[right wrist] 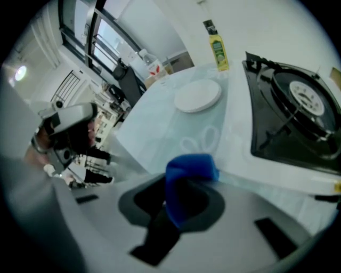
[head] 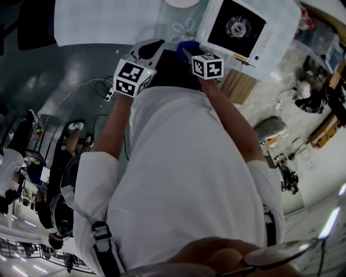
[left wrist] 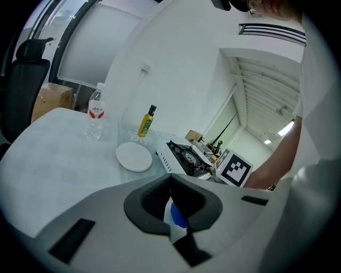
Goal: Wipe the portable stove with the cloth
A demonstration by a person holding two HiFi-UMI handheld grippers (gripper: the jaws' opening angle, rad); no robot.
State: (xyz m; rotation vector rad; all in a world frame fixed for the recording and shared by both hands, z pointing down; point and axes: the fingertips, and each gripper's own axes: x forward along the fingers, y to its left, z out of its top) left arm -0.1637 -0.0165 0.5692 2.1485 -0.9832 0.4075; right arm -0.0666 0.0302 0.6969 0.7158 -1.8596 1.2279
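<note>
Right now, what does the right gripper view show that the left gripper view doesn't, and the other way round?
Only the right gripper view: the right gripper shut on the bunched blue cloth, close up. Only the left gripper view: that gripper's marker cube and a bare forearm behind it. Both: the portable stove, white plate, yellow bottle and water bottle on the table.

Plate (head: pixel 183 2): cut off by the head view's far edge. Stove (right wrist: pixel 290 106): right side cut off in the right gripper view. Cloth (right wrist: pixel 187 173): blurred, lower end hidden inside the right gripper (right wrist: pixel 178 210). Bottle (left wrist: pixel 96 113) label: too small to read.
</note>
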